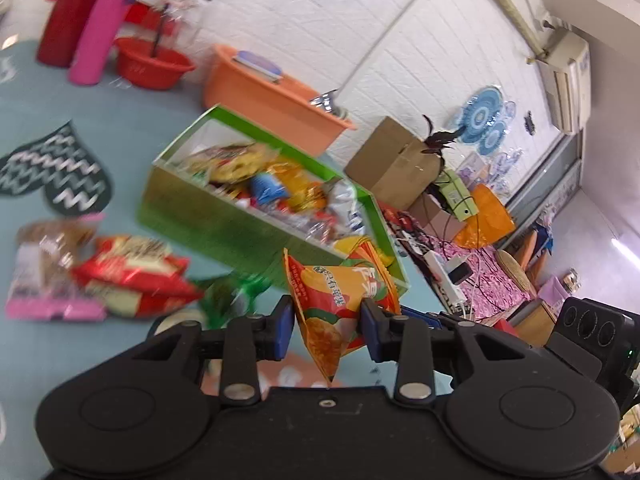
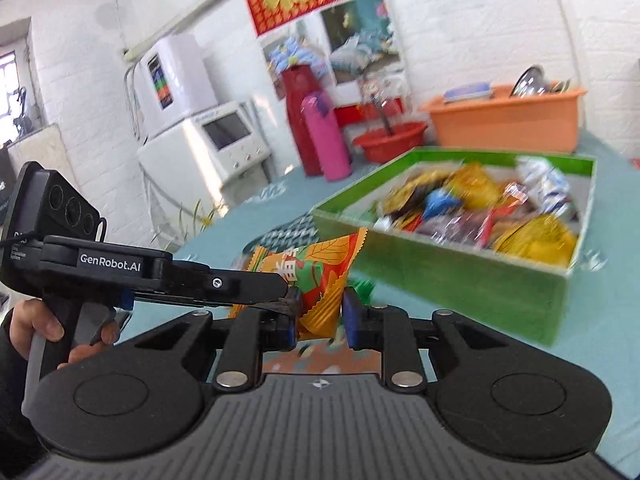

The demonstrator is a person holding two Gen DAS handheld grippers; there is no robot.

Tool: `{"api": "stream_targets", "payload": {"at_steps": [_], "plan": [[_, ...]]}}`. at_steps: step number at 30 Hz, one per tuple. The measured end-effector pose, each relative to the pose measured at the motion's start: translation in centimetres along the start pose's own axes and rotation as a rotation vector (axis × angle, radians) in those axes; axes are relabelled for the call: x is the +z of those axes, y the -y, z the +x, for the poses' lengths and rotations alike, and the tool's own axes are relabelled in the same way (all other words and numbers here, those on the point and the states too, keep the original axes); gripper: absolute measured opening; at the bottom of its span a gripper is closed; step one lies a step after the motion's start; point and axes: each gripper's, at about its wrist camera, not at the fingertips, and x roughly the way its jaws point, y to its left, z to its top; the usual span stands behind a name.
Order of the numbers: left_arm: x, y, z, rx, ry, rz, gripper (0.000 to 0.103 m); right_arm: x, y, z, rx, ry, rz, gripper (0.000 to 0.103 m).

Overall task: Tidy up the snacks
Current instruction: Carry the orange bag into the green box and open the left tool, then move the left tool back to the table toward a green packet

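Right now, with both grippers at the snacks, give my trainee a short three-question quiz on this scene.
1. True or false: the green box is empty.
2. What does the left hand-held gripper hold?
3. The pink bottle stands: A) inside the box, B) beside the red bottle, C) on the heart-shaped mat.

Key: 1 false, it holds snack packets. 2 an orange snack packet. 3 B.

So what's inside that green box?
The green box holds a heap of snack packets: yellow, blue, silvery and red wrappers. They are blurred, so kinds are unclear, and whatever lies beneath the top layer is covered.
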Motion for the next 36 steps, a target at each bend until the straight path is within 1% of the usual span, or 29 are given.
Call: {"api": "stream_targets", "payload": {"at_steps": [4, 8, 13, 19, 23, 24, 25, 26, 27, 28, 29, 31, 32, 34, 36], "plan": [[2.4, 1.5, 2.5, -0.044, -0.012, 0.045, 0.0, 1.6, 1.6, -0.8, -0.054, 0.063, 0.017, 0.039], [4.8, 2.5, 4.9, -0.072, -0.013, 0.082, 0.0, 3.1, 3.3, -1.1, -0.097, 0.118, 0.032, 0.039], [7.4, 2.8, 7.7, -0.075, 0.002, 0.112, 0.0, 5.1, 5.5, -0.2, -0.139, 0.173, 0.049, 0.039], [9.1, 1.5, 11.1, -0.081, -0.013, 0.086, 0.0, 6.2, 7.9, 1.9, -0.177, 0.18, 0.061, 0.039], [9.4, 0.5, 12.9, -0.058, -0.018, 0.087, 0.0, 6.2, 9.5, 3.5, -0.194, 0.168, 0.08, 0.039], [9.3, 0.1, 13.4, -0.047, -0.023, 0.09, 0.0, 6.1, 10.0, 3.9, -0.195, 0.164, 0.083, 0.041], [9.2, -0.2, 13.9, -0.032, -0.034, 0.094, 0.011, 5.9, 10.4, 4.4, -0.198, 0.154, 0.081, 0.043], [9.1, -0.6, 14.2, -0.013, -0.042, 0.086, 0.046, 5.7, 10.7, 4.9, -0.208, 0.134, 0.077, 0.048], [8.8, -1.0, 14.3, 0.006, -0.036, 0.072, 0.057, 5.4, 11.0, 5.5, -0.226, 0.11, 0.074, 0.063], [8.5, -1.4, 14.0, 0.021, -0.019, 0.059, 0.073, 5.1, 11.1, 6.0, -0.267, 0.083, 0.072, 0.074], [8.3, -1.7, 13.7, 0.029, -0.007, 0.053, 0.088, 4.7, 11.2, 6.1, -0.299, 0.072, 0.067, 0.091], [8.1, -2.1, 12.8, 0.043, 0.012, 0.043, 0.1, 4.0, 11.1, 5.8, -0.315, 0.075, 0.038, 0.093], [8.1, -2.1, 12.3, 0.042, 0.018, 0.038, 0.103, 3.8, 10.9, 5.5, -0.313, 0.074, 0.035, 0.094], [8.2, -1.8, 11.1, 0.044, 0.027, 0.032, 0.103, 3.8, 10.6, 4.7, -0.296, 0.082, 0.049, 0.096], [8.1, -1.3, 9.5, 0.039, 0.042, 0.027, 0.103, 4.2, 10.0, 3.5, -0.272, 0.107, 0.062, 0.103]]}}
